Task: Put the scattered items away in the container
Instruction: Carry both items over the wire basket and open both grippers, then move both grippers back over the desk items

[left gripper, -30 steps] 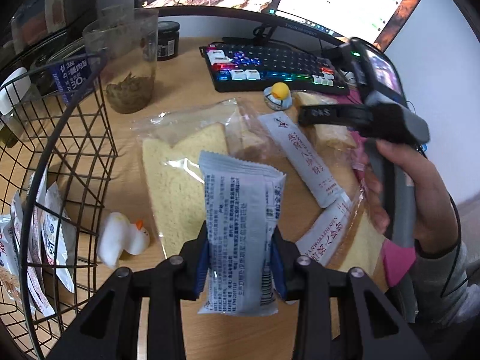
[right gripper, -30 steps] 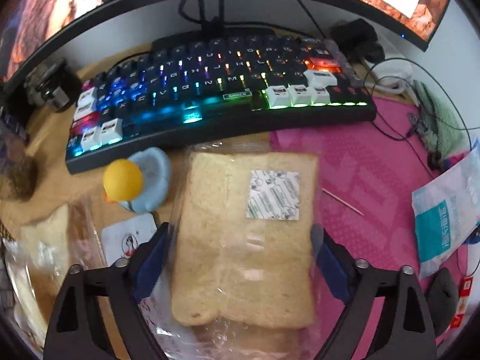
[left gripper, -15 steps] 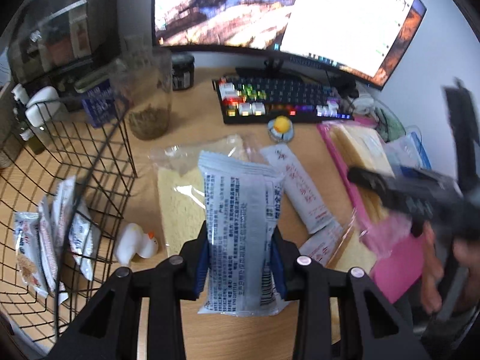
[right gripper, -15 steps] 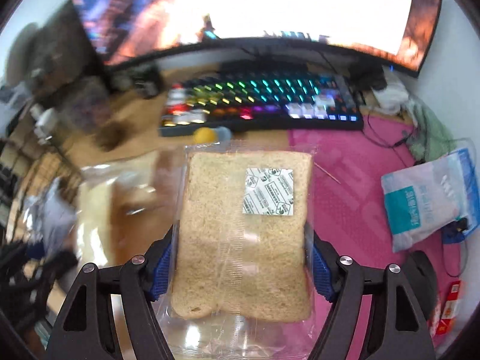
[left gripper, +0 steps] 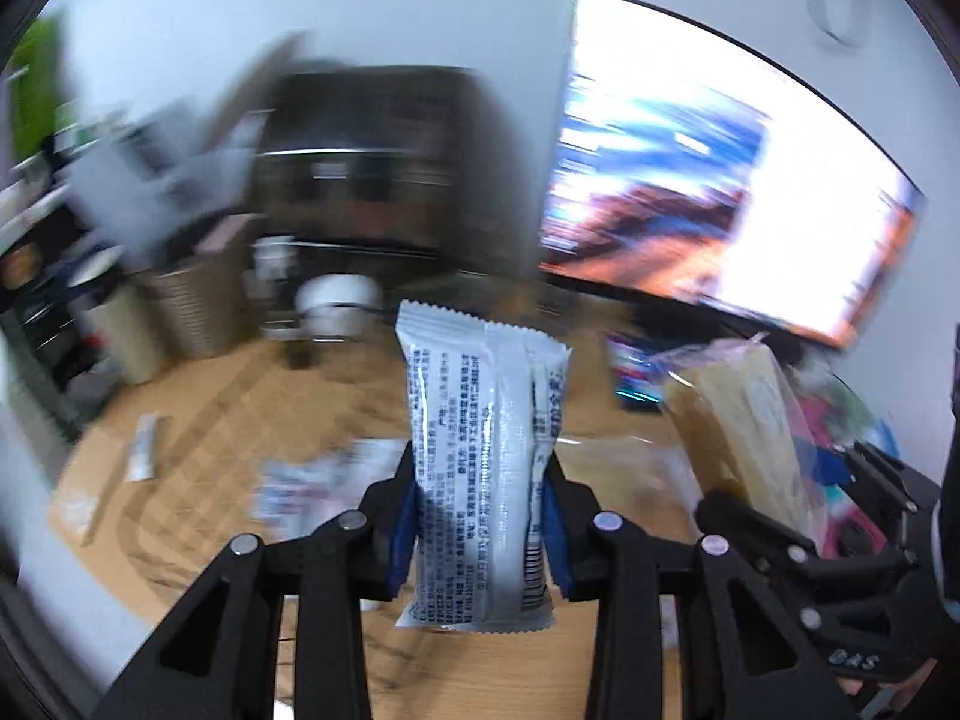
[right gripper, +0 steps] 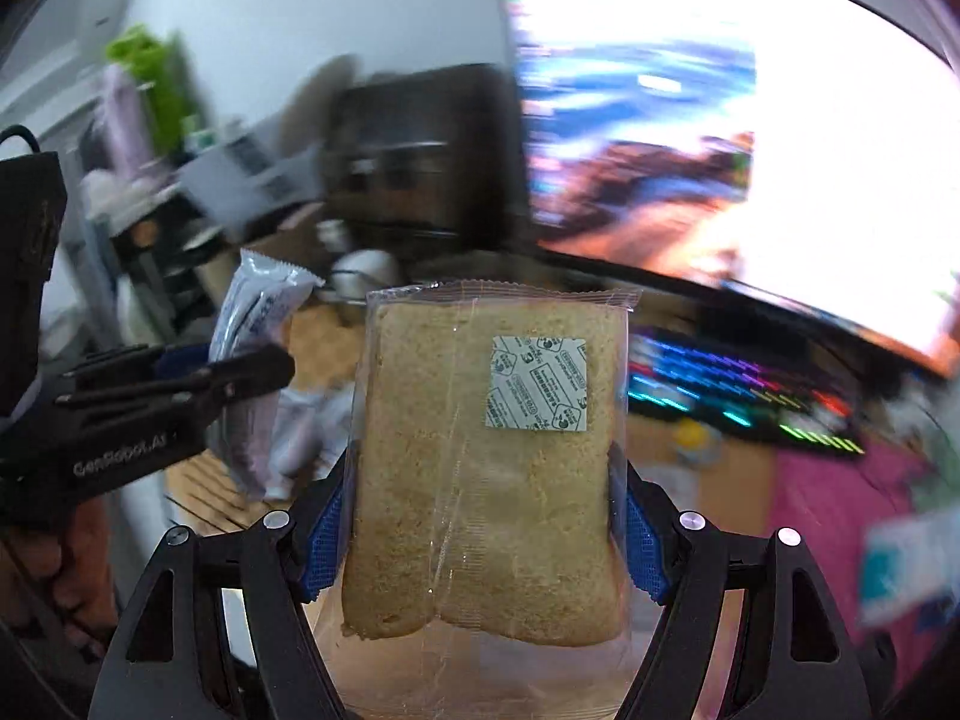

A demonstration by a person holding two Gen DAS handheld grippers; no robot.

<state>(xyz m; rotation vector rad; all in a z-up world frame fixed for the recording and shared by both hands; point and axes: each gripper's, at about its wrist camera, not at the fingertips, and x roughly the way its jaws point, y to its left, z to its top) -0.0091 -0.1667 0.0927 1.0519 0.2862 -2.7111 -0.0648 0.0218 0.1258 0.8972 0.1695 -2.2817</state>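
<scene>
Both hands carry a load clear of the bench, presumably toward the container. The left gripper (left gripper: 478,525) has its fingers pinching a white snack packet (left gripper: 480,462) upright by its sides. The right gripper (right gripper: 480,531) clamps a bagged bread slice (right gripper: 489,474) the same way. Only the right view shows the keyboard (right gripper: 738,396); the container appears in neither.

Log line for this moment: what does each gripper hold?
left gripper: shut on white snack packet | right gripper: shut on bagged bread slice | both items lifted off desk | background blurred
</scene>
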